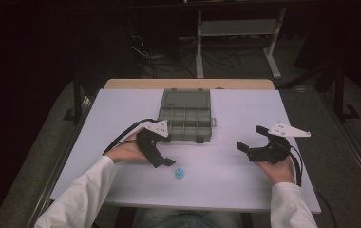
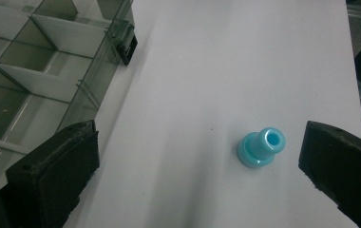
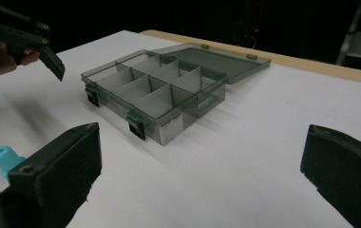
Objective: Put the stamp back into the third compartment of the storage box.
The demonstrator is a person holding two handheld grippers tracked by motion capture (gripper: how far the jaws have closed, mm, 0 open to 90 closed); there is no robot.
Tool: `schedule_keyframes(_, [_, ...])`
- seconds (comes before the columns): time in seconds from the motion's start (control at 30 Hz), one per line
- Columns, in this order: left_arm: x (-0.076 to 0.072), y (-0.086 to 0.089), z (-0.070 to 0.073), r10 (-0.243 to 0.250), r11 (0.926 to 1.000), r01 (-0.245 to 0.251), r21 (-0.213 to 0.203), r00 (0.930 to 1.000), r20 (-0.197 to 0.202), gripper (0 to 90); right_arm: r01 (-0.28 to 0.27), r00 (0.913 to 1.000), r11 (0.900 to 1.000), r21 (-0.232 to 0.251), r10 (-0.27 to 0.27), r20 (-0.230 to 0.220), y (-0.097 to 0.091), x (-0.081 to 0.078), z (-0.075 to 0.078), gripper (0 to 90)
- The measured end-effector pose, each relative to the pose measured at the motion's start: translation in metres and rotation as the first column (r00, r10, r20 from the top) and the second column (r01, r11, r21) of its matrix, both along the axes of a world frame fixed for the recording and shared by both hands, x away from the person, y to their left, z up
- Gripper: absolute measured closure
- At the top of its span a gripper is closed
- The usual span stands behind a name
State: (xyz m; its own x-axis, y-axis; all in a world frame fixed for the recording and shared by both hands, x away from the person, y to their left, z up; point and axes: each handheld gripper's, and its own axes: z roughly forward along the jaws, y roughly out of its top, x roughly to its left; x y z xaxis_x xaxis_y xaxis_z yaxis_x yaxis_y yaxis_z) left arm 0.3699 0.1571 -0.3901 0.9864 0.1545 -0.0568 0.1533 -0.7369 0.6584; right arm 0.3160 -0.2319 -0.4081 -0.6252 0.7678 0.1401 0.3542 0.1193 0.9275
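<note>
High view: the open organiser box (image 1: 186, 115) sits mid-table w/ lid folded back, and I'll place everything off it. Left gripper (image 1: 167, 162) hangs just in front of the box's near-left corner, jaws spread, nothing in them. The small blue plastic piece (image 1: 179, 174) stands on the white table (image 1: 226, 180) a bit nearer the person than the box, just beyond the left gripper's tips. Right gripper (image 1: 250, 141) is off to the box's right, well apart, also spread & empty. Left gripper view: the blue piece (image 2: 261, 148) stands upright btwn the jaws, closer to the right-hand one, not touched; box compartments (image 2: 36, 66) at upper left look empty. Right gripper view: box (image 3: 155, 90) ahead, all visible compartments bare, blue piece (image 3: 5, 160) poking out behind the left jaw. Judgement: barely begun; nothing's in the box yet, the piece isn't grasped. Left to do, prob.: close on it, lift, drop into a compartment.
</note>
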Motion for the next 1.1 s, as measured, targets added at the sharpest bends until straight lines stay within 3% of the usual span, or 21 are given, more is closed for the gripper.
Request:
schedule_keyframes(0.4, [-0.003,-0.008,-0.002,-0.024,0.9997,0.025,0.007,0.9997,-0.002,0.0,-0.001,1.0,1.0,0.0,0.001,0.001,0.0,0.0,0.0,0.0])
schedule_keyframes(0.7, [-0.006,-0.015,-0.007,-0.053,0.9975,0.053,0.046,0.9986,-0.001,0.0,-0.003,1.0,1.0,-0.004,0.003,0.001,-0.001,0.0,-0.001,0.0])
schedule_keyframes(1.0, [-0.009,-0.019,-0.008,-0.062,0.997,0.062,0.046,0.998,0.011,0.3,-0.005,1.0,1.0,-0.004,0.005,-0.002,-0.001,0.001,-0.001,0.0])
schedule_keyframes(1.1, [-0.009,-0.021,-0.009,-0.069,0.9952,0.068,0.07,0.9976,0.006,0.3,-0.006,1.0,1.0,-0.003,0.006,-0.002,-0.001,0.001,-0.001,0.0])
